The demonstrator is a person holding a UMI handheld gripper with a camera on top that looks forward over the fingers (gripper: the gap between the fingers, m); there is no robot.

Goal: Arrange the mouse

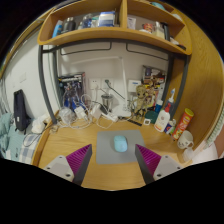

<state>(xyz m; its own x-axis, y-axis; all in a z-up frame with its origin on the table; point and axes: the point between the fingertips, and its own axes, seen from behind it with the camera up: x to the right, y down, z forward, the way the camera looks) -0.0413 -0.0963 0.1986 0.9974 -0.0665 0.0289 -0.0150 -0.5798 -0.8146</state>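
A wooden shelf (112,36) packed with boxes hangs over the wooden surface (100,170), whose far edge is crowded with bottles, cups and cables. A grey mouse pad (118,143) lies on the surface. The pale mouse (121,144) sits on it, just ahead of the hand-held gripper (113,158), whose 2 fingers stand apart, holding nothing.

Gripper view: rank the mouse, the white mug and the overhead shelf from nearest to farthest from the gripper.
1. Mouse: just ahead of the open gripper, on a blue mat, in line with the gap between the fingers.
2. White mug: farther out on the desk, off to the right.
3. Overhead shelf: farthest, high above the desk's back edge.
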